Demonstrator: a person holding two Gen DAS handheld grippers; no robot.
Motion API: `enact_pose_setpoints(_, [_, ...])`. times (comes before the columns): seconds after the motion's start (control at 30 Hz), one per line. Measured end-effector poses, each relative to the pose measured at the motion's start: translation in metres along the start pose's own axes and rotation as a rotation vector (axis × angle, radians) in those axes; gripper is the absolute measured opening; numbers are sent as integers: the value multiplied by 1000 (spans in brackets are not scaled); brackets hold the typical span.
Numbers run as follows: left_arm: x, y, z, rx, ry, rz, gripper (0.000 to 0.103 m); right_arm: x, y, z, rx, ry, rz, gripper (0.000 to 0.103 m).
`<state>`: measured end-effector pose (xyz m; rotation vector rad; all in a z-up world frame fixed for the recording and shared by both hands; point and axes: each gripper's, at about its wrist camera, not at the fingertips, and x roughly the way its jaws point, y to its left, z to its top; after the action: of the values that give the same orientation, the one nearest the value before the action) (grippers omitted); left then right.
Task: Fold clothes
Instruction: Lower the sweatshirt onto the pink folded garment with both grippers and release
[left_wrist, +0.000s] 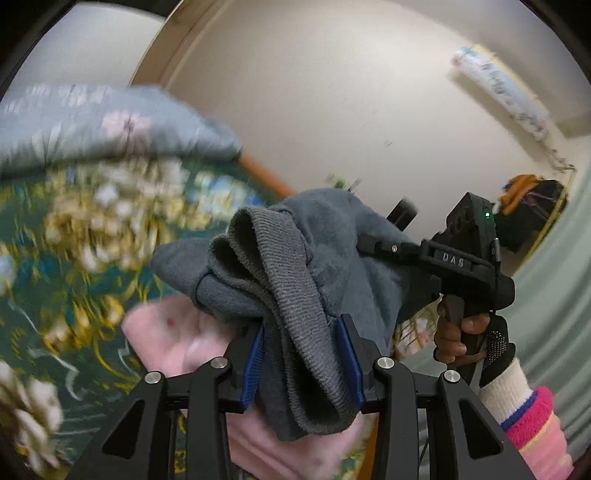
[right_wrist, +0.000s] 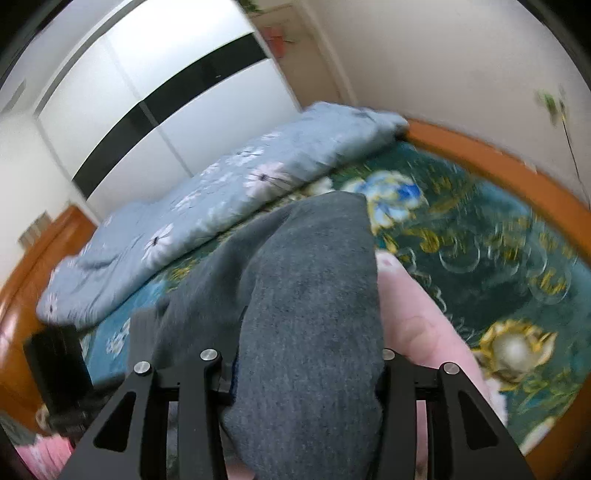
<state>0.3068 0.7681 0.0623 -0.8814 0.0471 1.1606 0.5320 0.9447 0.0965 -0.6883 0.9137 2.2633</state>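
A grey knit garment (left_wrist: 295, 280) is bunched between the blue pads of my left gripper (left_wrist: 304, 356), which is shut on its ribbed edge and holds it above the bed. The same grey garment (right_wrist: 306, 295) drapes over my right gripper (right_wrist: 306, 373), which is shut on it; its fingertips are hidden under the cloth. The right gripper's body (left_wrist: 469, 254) shows in the left wrist view, gripping the far end of the garment. A pink garment (left_wrist: 184, 339) lies on the bed below, and it also shows in the right wrist view (right_wrist: 417, 317).
The bed has a dark green floral sheet (right_wrist: 480, 251) with an orange wooden frame (right_wrist: 498, 162). A folded blue floral quilt (right_wrist: 207, 206) lies along the far side. A white wardrobe (right_wrist: 155, 92) stands behind. A dark bag (left_wrist: 532, 210) sits by the wall.
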Motion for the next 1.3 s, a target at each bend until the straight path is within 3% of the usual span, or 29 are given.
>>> enact_pose_setpoints(0.1, [15,18,-12,-18,24,9,41,32,-32,-19,75,22,-3,53])
enact_pose_setpoints(0.2, [15,18,-14,1,37,5,42,28,-46,-24,117,-30,45,55])
enact_pose_setpoints(0.3, [7,9,-11,44,43,21,43,19,-40,-20,109,-34,11,56])
enact_pose_setpoints(0.5, [-37,-15,2,184,-27,104,51,-16,-13,-16,35,-58,-83,57])
enact_pose_setpoints(0.67, [-45,-40,26,280,-68,149,59,-41,9,-18,-30,-116,-136,58])
enact_pose_setpoints(0.8, [-27,-46,31,282,-36,154,60,-58,27,-21,-89,-156,-175,58])
enact_pose_setpoints(0.97, [2,-45,17,330,37,158,60,-28,48,-47,-278,-59,-214,58])
enact_pose_setpoints(1.03, [10,-42,10,330,67,162,60,-23,32,-52,-241,-40,-258,58])
enact_pose_setpoints(1.17, [21,-32,0,313,102,166,63,-19,-4,-61,-99,-40,-220,58])
enact_pose_setpoints(1.3, [23,-33,-2,306,112,177,64,-11,-6,-67,-85,-65,-235,58])
